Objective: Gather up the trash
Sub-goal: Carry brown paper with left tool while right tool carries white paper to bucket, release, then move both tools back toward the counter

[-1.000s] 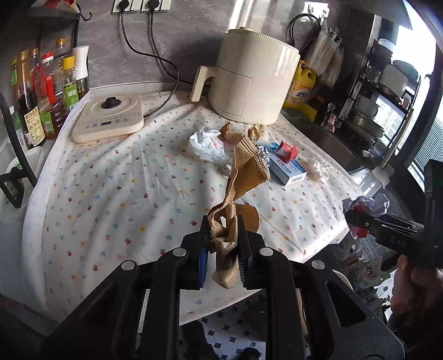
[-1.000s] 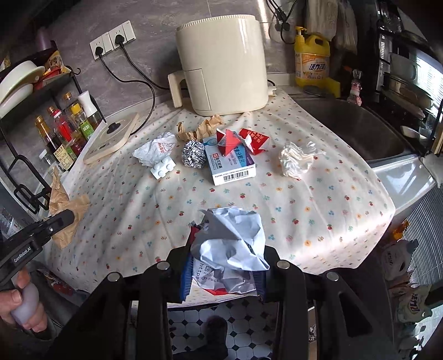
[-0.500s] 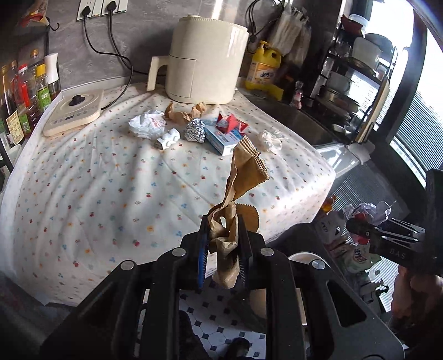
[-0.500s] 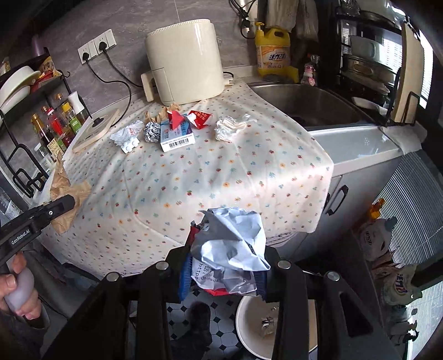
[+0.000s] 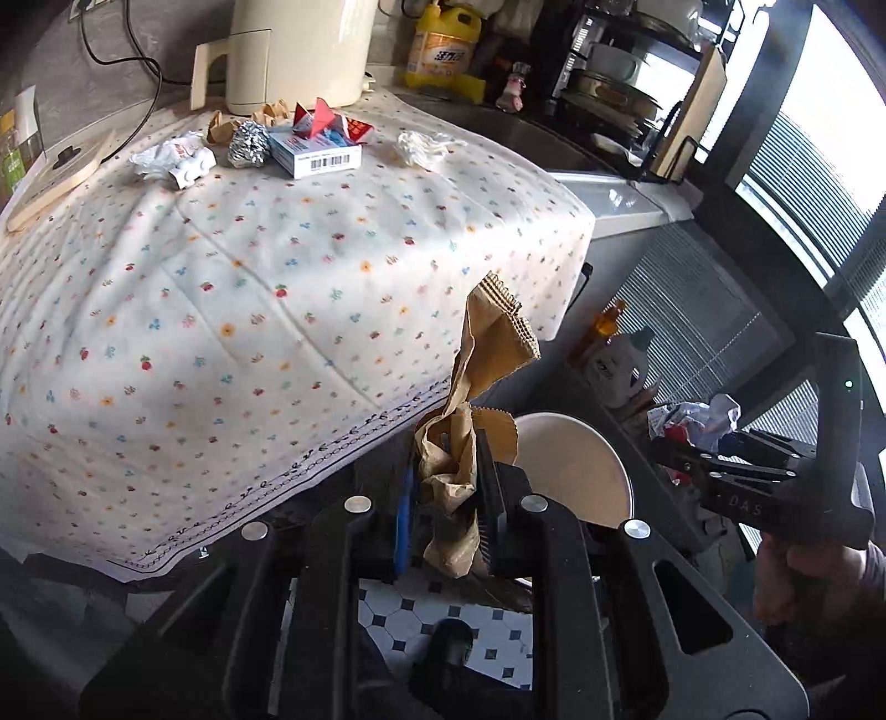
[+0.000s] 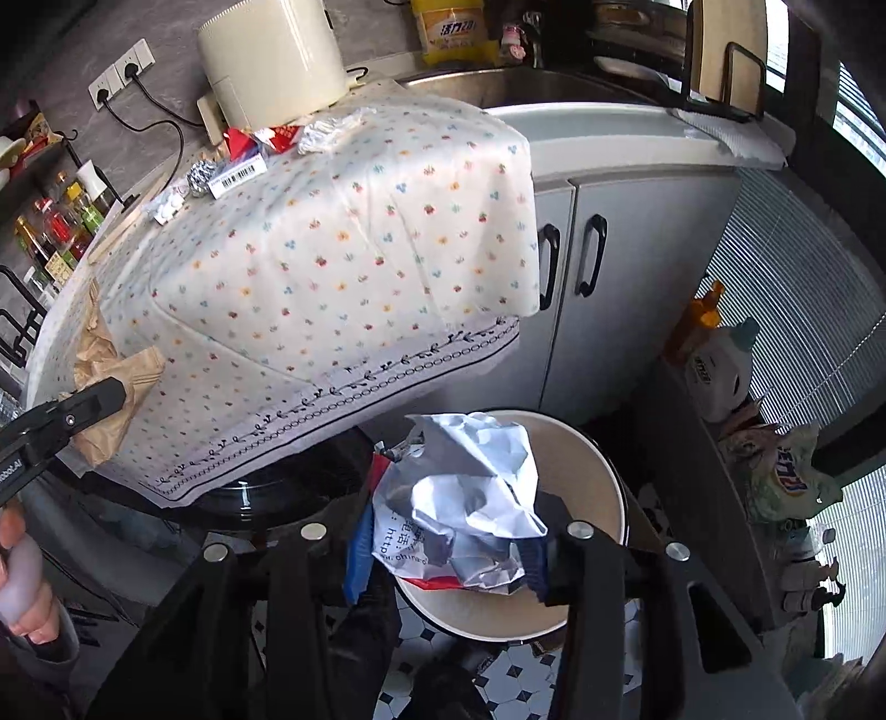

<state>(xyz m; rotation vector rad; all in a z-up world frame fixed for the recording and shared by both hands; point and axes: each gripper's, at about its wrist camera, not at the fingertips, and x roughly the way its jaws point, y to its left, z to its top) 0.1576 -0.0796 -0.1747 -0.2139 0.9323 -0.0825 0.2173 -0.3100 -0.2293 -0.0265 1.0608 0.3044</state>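
Note:
My left gripper (image 5: pixel 448 487) is shut on a crumpled brown paper bag (image 5: pixel 487 343) that sticks up past the tablecloth's edge, beside the white trash bin (image 5: pixel 570 465) on the floor. My right gripper (image 6: pixel 448 554) hangs right over that bin (image 6: pixel 587 476); its jaws are opening, with a crumpled silvery wrapper (image 6: pixel 465 487) still lodged between the pads. More trash lies at the table's far side: a blue-white box (image 5: pixel 315 152), a foil ball (image 5: pixel 249 145), a white tissue wad (image 5: pixel 421 148) and a blister pack (image 5: pixel 191 166).
A flowered tablecloth (image 6: pixel 332 249) hangs over the counter edge above the bin. A cream air fryer (image 5: pixel 299 50) and a yellow detergent bottle (image 5: pixel 443 50) stand at the back. Grey cabinet doors (image 6: pixel 570 266) and floor bottles (image 6: pixel 714 360) flank the bin.
Both grippers have swung right and down, off the table to the white bin on the floor. The right jaws stand slightly wider around the wrapper. The brown bag stays gripped.

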